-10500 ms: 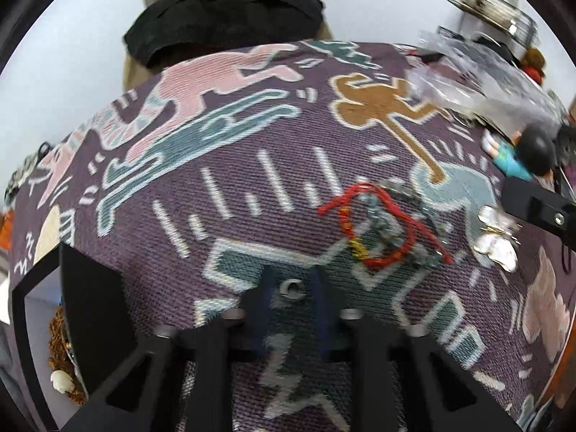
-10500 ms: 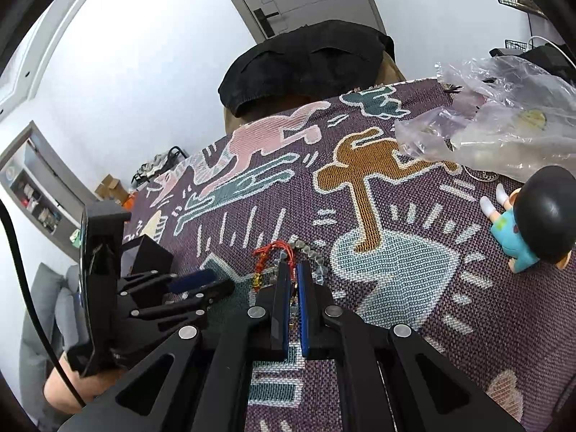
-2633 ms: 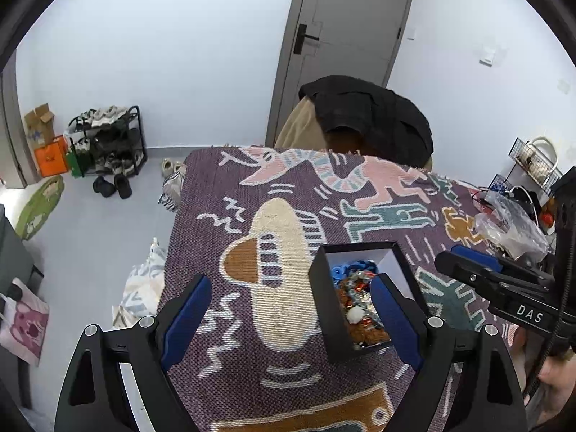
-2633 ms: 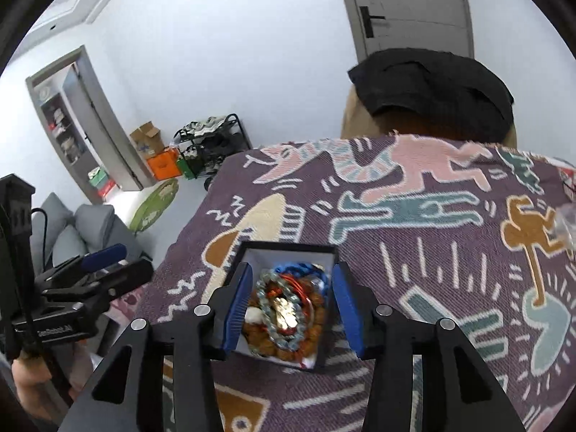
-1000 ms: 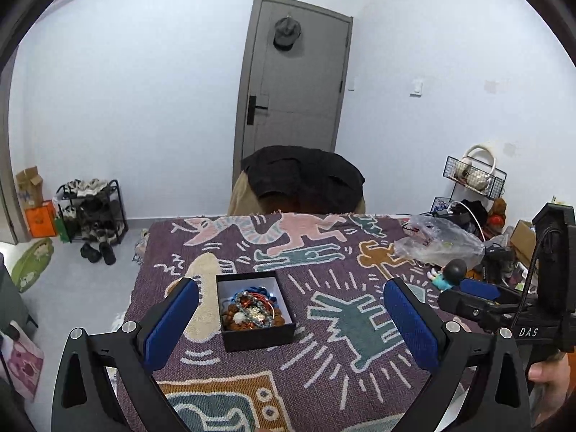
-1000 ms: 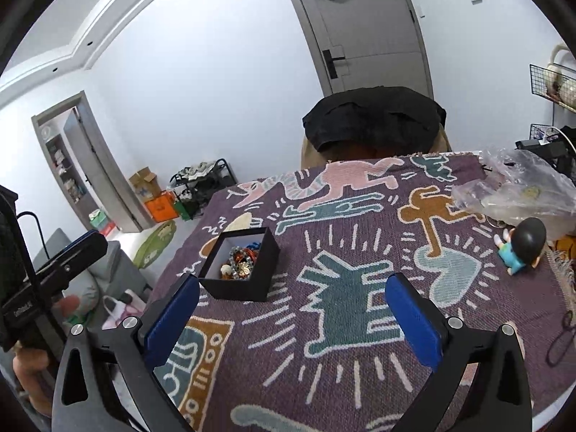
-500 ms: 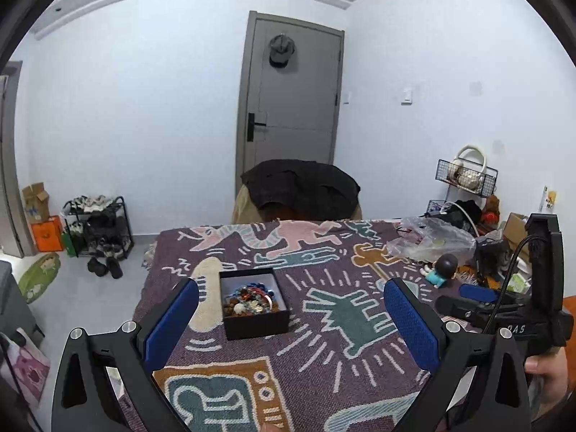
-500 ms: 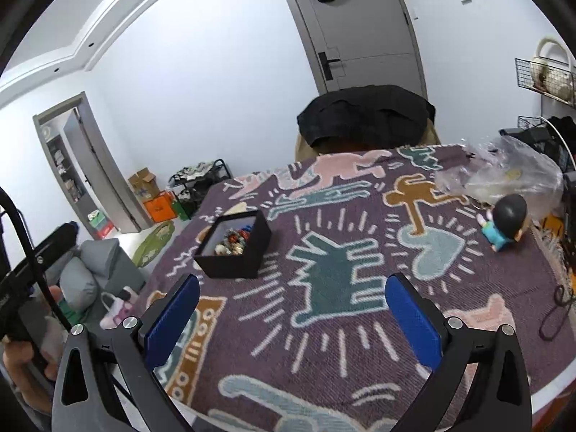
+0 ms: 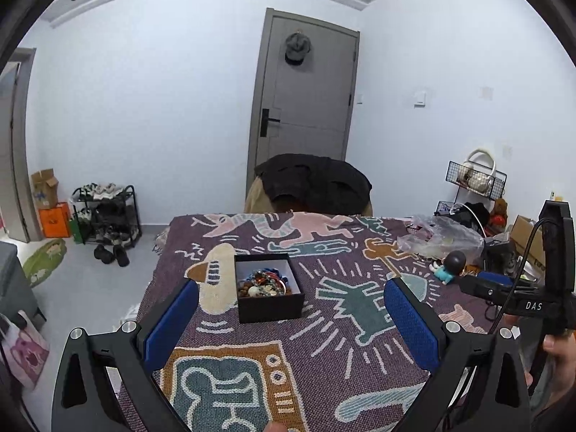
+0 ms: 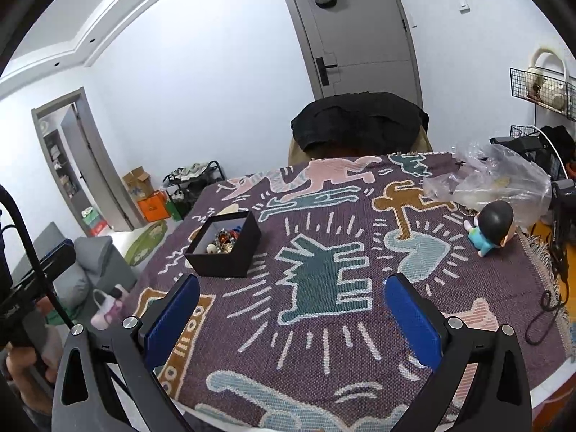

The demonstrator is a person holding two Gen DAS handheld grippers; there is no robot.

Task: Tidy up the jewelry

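Both grippers, left (image 9: pixel 291 318) and right (image 10: pixel 291 311), hover with jaws spread wide and empty above the patterned tablecloth (image 10: pixel 360 338); beaded jewelry (image 9: pixel 264 283) fills the black box (image 9: pixel 271 309).

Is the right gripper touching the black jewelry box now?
Apart. In the right wrist view the right gripper is open, with patterned cloth showing between its fingertips and the black jewelry box.

A lived-in home room: a table (image 9: pixel 324 360) draped in a patterned woven cloth, a grey door (image 9: pixel 306 108) with a cap (image 9: pixel 297 48) hung on it, a shoe rack (image 9: pixel 106 212) by the wall, a jacket-covered chair (image 9: pixel 313 187) at the table's far edge.
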